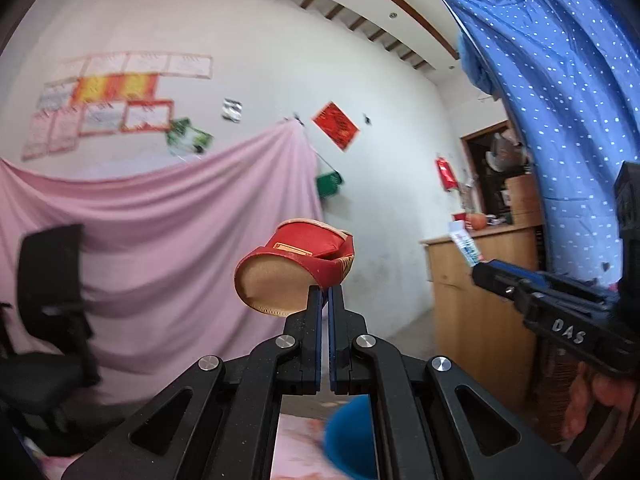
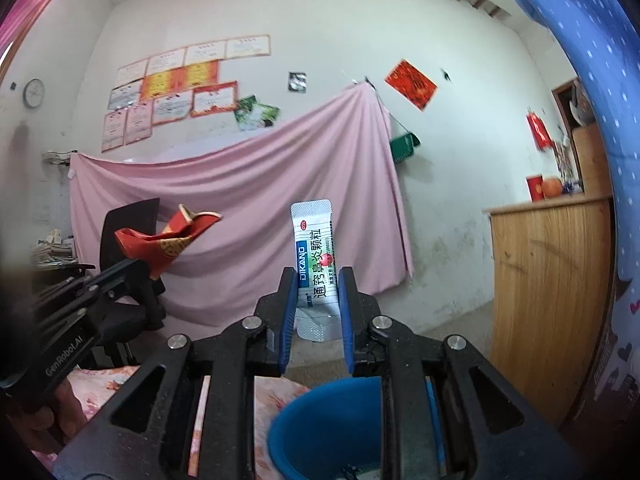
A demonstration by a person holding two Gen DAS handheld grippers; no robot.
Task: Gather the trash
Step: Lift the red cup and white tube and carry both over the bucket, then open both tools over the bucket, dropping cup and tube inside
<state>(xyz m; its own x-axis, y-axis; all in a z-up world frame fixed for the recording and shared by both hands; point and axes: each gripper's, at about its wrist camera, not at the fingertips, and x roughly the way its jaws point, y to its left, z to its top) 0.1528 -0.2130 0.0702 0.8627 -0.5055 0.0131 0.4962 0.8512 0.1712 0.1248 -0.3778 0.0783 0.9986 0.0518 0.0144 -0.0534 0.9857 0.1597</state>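
While gripper-pinched (image 2: 318,280), sachet (image 2: 314,248) upright above bucket (image 2: 320,432).

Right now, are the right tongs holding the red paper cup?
No, the right tongs hold a white sachet; the left tongs grip the red cup.

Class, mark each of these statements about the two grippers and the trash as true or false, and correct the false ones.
1. The left gripper holds a crushed red paper cup. True.
2. The right gripper is empty. False: its fingers clamp a white sachet.
3. A blue bin sits below the grippers. True.
4. The sachet lies flat in the bin. False: it stands upright between the fingers, above the bin.
5. A green sheet hangs on the wall. False: the pink sheet hangs there.
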